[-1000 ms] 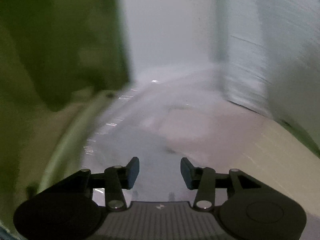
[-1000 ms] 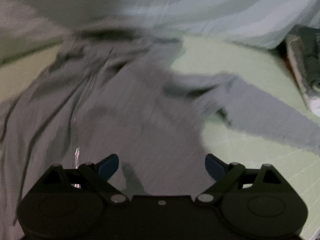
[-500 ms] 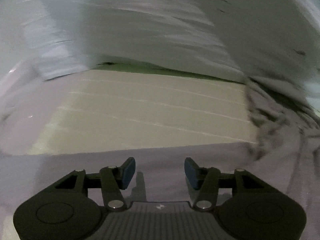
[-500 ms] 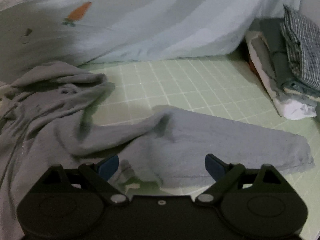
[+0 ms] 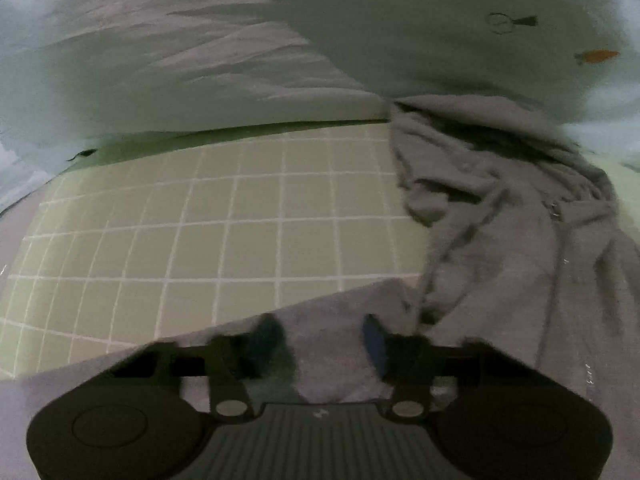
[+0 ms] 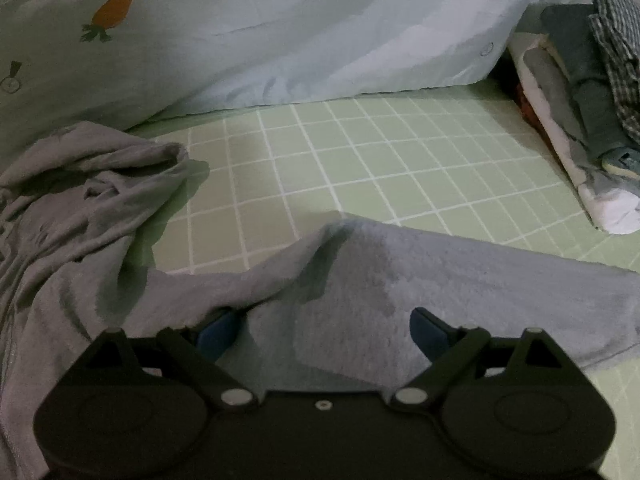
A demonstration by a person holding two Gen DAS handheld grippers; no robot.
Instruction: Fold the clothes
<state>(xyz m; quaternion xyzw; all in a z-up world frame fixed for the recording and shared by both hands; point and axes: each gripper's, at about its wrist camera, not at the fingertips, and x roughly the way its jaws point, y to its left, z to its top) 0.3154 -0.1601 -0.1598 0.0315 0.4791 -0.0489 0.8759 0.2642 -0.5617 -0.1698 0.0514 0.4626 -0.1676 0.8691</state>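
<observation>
A grey long-sleeved top (image 5: 520, 248) lies crumpled on the green checked sheet (image 5: 240, 240). In the left wrist view one flat sleeve (image 5: 328, 320) runs across the bottom. My left gripper (image 5: 318, 340) hovers right over it, its jaws blurred and closing with sleeve cloth between the pads (image 5: 374, 340), which still stand apart. In the right wrist view the other sleeve (image 6: 460, 276) stretches to the right from the bunched body (image 6: 72, 208). My right gripper (image 6: 324, 330) is open wide over that sleeve, and cloth covers part of its left finger (image 6: 218, 330).
A pale blue duvet with carrot prints (image 6: 280, 32) is piled along the far side of the bed. A stack of folded clothes (image 6: 576, 120), with a checked garment on top, stands at the right edge.
Both grippers swept sideways from the garment's body out to its sleeves and dropped lower. The left gripper rolled level, and its fingers now blur inward over the sleeve.
</observation>
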